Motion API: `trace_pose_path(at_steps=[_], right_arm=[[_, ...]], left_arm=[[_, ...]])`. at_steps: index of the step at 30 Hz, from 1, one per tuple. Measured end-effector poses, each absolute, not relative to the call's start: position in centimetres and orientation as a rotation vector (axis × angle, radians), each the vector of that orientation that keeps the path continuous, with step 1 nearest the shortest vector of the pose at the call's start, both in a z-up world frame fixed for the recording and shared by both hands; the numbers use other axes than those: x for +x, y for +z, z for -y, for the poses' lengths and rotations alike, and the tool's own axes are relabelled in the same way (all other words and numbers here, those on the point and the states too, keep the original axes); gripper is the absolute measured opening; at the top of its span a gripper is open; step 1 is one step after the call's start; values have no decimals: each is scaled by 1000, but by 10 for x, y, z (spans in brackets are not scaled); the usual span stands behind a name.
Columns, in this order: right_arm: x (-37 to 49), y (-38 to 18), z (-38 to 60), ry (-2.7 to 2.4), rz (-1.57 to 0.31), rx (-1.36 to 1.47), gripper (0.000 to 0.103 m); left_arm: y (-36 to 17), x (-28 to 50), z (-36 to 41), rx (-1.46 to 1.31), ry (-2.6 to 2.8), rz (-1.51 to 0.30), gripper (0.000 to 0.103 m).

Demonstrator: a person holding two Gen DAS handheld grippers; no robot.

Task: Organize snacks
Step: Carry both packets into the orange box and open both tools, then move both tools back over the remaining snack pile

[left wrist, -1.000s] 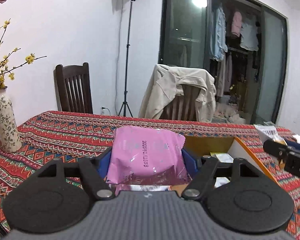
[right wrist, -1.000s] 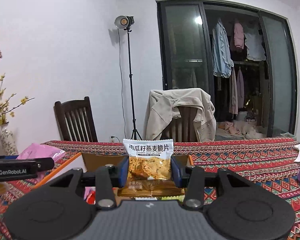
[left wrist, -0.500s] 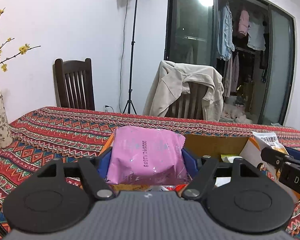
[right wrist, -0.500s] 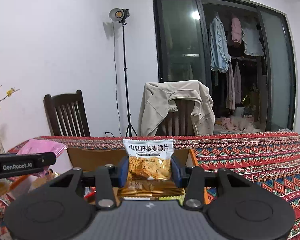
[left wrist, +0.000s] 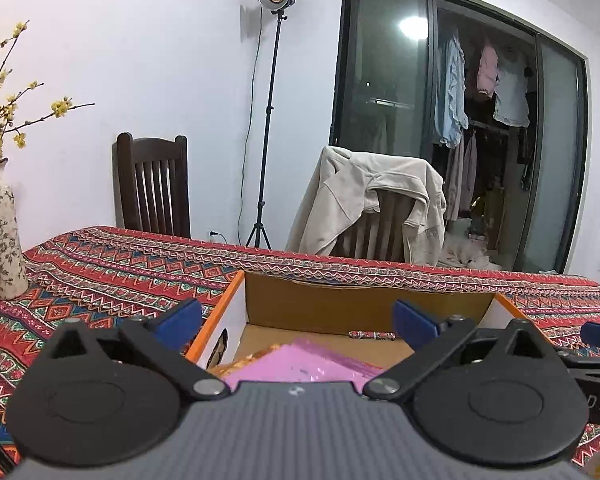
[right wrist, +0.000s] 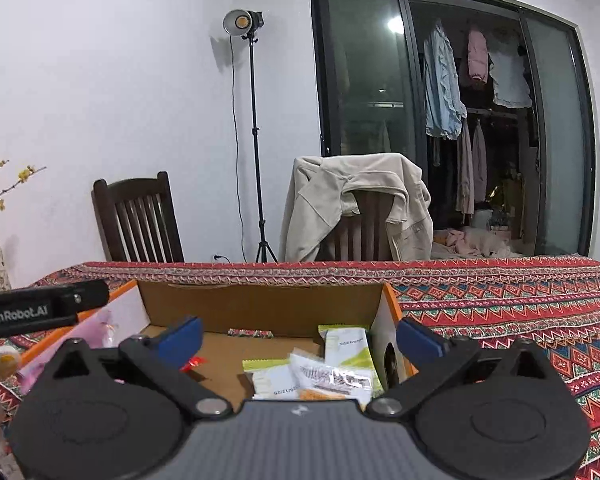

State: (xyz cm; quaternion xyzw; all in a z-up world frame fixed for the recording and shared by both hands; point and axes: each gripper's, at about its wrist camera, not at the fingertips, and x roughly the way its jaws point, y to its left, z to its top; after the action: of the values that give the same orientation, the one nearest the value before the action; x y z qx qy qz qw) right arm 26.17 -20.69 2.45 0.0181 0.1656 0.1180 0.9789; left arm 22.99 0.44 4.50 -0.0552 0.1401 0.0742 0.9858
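1. Two snack packets are lying loose inside the cardboard box (left wrist: 364, 304): the pink packet (left wrist: 300, 364) is resting on the box floor at the left end, just below the left gripper (left wrist: 296, 320), and a white crisp packet (right wrist: 332, 378) is lying at the right end, on top of the green-and-white sachets (right wrist: 346, 346).
2. Neither packet is being touched by a pad; the left gripper's jaws are spreading apart, with nothing between its blue fingertips (left wrist: 180, 316).
3. The right gripper (right wrist: 298, 338) is likewise opening over the box, its jaws released and empty.
4. A small patterned wrapper (right wrist: 250, 333) is lying against the back wall of the box; something red beside the right gripper's left finger is sitting partly hidden, perhaps another sweet.
5. The box is sitting on a red patterned tablecloth (left wrist: 120, 276).
6. A flowered vase (left wrist: 0, 236) is standing at the table's left edge.
7. Behind the table, a beige jacket (right wrist: 352, 204) is hanging over a chair, and a lamp stand (right wrist: 256, 136) is standing by the wall.
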Motion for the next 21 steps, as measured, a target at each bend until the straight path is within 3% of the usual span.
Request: trace_pose_path(at_steps=[21], right_arm=[[245, 43, 208, 221, -311, 32, 103]], left_arm=[[69, 214, 0, -115, 129, -234, 103]])
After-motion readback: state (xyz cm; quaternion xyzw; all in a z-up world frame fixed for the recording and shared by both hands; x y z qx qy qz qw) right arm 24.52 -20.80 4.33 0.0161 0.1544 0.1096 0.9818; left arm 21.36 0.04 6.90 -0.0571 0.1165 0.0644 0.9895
